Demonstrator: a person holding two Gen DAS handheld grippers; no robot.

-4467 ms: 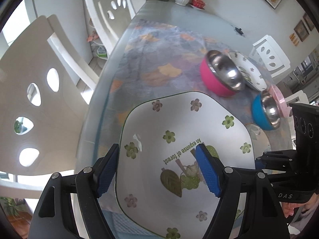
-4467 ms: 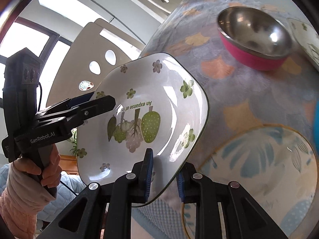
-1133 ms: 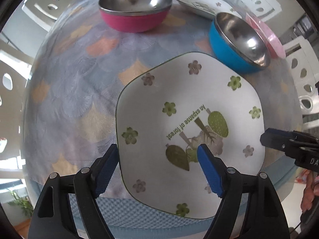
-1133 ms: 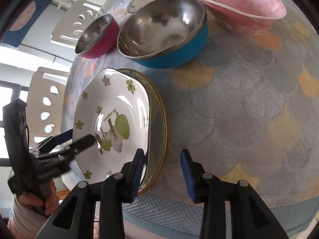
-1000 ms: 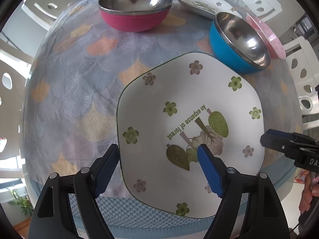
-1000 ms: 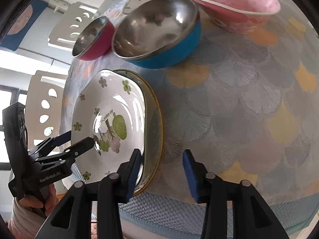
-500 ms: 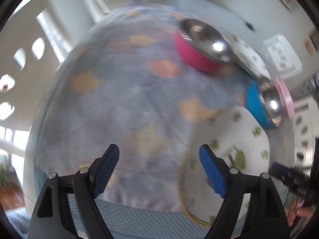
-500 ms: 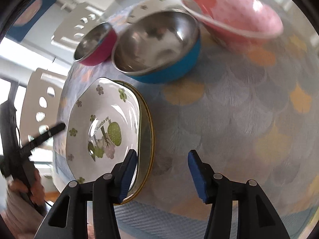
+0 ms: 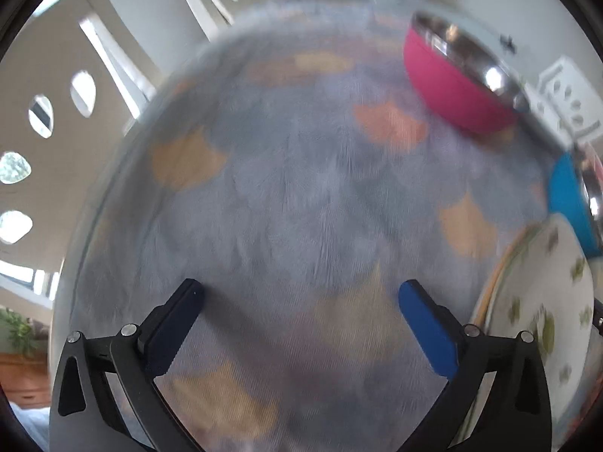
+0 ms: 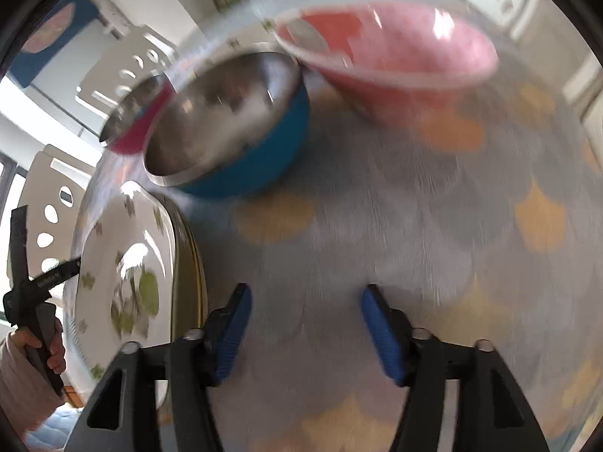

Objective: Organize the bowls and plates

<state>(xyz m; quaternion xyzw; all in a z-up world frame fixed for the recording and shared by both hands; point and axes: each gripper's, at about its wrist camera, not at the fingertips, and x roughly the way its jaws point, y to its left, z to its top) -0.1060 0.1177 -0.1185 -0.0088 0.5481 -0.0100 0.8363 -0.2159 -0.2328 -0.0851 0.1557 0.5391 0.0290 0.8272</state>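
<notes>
Left gripper (image 9: pixel 301 293): black angular arms with triangular cut-outs, silver round screws at pivots, blue ribbed pads (image 9: pixel 427 331) on inner faces of fingertips; one pad in shadow, looks near black.
Right gripper (image 10: pixel 303 301): same build, black arms, silver screws, blue ribbed pads (image 10: pixel 380 329).
Left gripper's black handle carries small white lettering, unreadable.
Left hand (image 10: pixel 45 344) wears pale pink knitted sleeve (image 10: pixel 19 391).

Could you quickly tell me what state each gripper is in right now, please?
Left gripper: open, jaws just been opening, nothing between them.
Right gripper: open, jaws just been opening, nothing between them.
</notes>
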